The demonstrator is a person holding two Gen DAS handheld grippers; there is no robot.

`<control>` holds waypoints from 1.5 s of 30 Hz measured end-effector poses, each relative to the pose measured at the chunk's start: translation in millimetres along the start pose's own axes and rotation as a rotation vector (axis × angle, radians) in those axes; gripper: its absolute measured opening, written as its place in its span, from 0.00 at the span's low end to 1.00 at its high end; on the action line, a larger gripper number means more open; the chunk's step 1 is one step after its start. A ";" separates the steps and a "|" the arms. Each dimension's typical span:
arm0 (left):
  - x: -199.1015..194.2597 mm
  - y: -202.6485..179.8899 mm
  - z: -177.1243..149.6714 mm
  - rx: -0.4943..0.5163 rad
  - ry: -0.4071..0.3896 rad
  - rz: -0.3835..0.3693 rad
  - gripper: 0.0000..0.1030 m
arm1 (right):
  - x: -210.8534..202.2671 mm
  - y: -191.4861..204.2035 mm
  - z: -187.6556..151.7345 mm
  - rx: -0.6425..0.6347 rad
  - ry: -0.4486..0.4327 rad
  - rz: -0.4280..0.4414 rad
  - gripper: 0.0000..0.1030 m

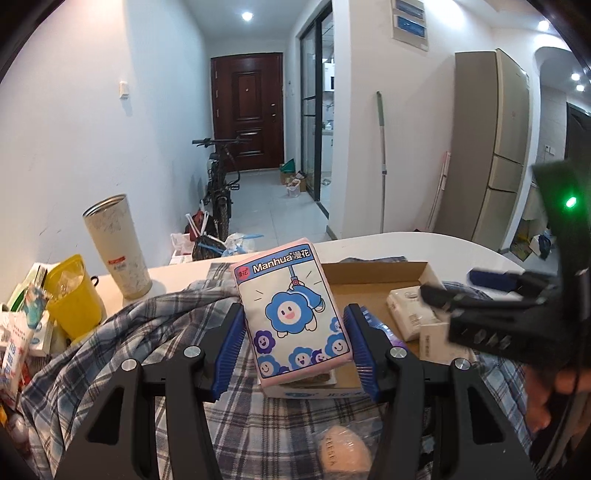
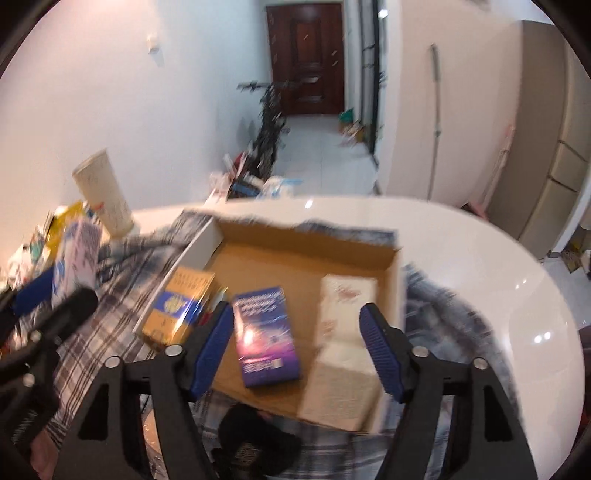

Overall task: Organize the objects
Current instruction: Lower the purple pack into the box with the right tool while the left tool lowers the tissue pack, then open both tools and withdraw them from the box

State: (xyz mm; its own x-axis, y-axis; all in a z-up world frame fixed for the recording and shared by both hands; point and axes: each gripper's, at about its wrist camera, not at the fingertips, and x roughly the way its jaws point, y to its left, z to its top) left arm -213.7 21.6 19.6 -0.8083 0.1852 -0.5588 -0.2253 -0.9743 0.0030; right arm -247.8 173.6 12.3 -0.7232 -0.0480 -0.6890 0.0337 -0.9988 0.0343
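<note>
I am holding the tissue pack (image 1: 293,314) in my left fingers (image 1: 295,341), my right fingers (image 2: 295,349) are wide and empty, and next I am putting it in the box (image 2: 391,291).

White walls (image 1: 74,140), pale tiled floor (image 1: 266,199). Hallway ran back to a dark wood door (image 1: 247,110); bike (image 1: 219,184) parked along the left wall. Black-framed glass door (image 1: 316,110) on the right, probably a kitchen behind it. Beige fridge (image 1: 491,147) far right. Recessed ceiling spots (image 1: 246,16) were on. White round table (image 2: 480,266) up front.
</note>
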 end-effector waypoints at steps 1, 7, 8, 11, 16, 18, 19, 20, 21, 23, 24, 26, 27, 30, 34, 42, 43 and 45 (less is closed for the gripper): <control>1.2 -3.5 1.8 0.004 0.002 0.000 0.55 | -5.0 -6.3 1.4 0.006 -0.017 -0.025 0.70; 23.4 -27.5 11.8 0.018 0.073 -0.072 0.55 | -15.7 -43.0 4.8 0.064 -0.056 -0.063 0.70; 29.2 -31.7 12.4 0.022 0.089 -0.084 0.55 | -14.0 -48.5 4.4 0.071 -0.057 -0.069 0.70; 49.4 -44.6 9.7 0.044 0.136 -0.111 0.55 | -10.0 -62.4 0.0 0.104 -0.055 -0.079 0.70; 81.9 -62.1 -6.5 0.078 0.209 -0.087 0.55 | -3.9 -76.1 -2.8 0.125 -0.042 -0.069 0.70; 88.8 -65.2 -9.0 0.091 0.217 -0.082 0.55 | -2.5 -78.5 -3.7 0.123 -0.049 -0.086 0.70; 92.3 -65.8 -9.5 0.087 0.224 -0.086 0.55 | -0.8 -79.5 -4.6 0.122 -0.046 -0.085 0.70; 93.6 -66.5 -10.2 0.080 0.229 -0.091 0.55 | 1.2 -79.8 -5.6 0.123 -0.037 -0.081 0.70; 95.9 -65.1 -10.4 0.068 0.238 -0.098 0.55 | 3.2 -80.5 -6.5 0.124 -0.029 -0.077 0.70; 98.7 -61.6 -11.2 0.055 0.246 -0.102 0.55 | 5.3 -81.4 -9.0 0.127 -0.020 -0.073 0.70; 98.5 -60.4 -11.2 0.053 0.247 -0.100 0.55 | 5.3 -80.7 -10.1 0.125 -0.018 -0.073 0.70; 97.1 -58.1 -10.5 0.054 0.244 -0.096 0.55 | 5.7 -79.4 -11.3 0.116 -0.016 -0.075 0.70; 94.0 -56.1 -9.9 0.052 0.243 -0.098 0.55 | 4.9 -78.3 -11.3 0.112 -0.019 -0.078 0.70; 81.6 -52.0 -5.9 0.040 0.220 -0.100 0.55 | 0.1 -75.9 -10.2 0.102 -0.032 -0.086 0.70; 46.3 -42.8 7.3 0.017 0.131 -0.099 0.69 | -12.5 -73.6 -5.9 0.109 -0.057 -0.079 0.70; -31.3 -24.4 21.8 -0.016 -0.077 -0.073 0.85 | -62.0 -59.3 0.9 0.104 -0.149 -0.047 0.83; -41.7 -24.0 20.7 -0.013 -0.107 -0.055 0.85 | -71.1 -56.7 -0.4 0.100 -0.171 -0.044 0.88; -58.6 -23.5 17.4 -0.003 -0.146 -0.036 0.85 | -86.4 -51.7 -2.8 0.085 -0.205 -0.041 0.89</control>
State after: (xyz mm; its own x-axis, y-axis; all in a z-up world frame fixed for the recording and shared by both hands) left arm -170.4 35.9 66.7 -0.8704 0.2363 -0.4320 -0.2538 -0.9671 -0.0176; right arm -185.1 229.4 68.0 -0.8481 0.0022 -0.5298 -0.0504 -0.9958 0.0764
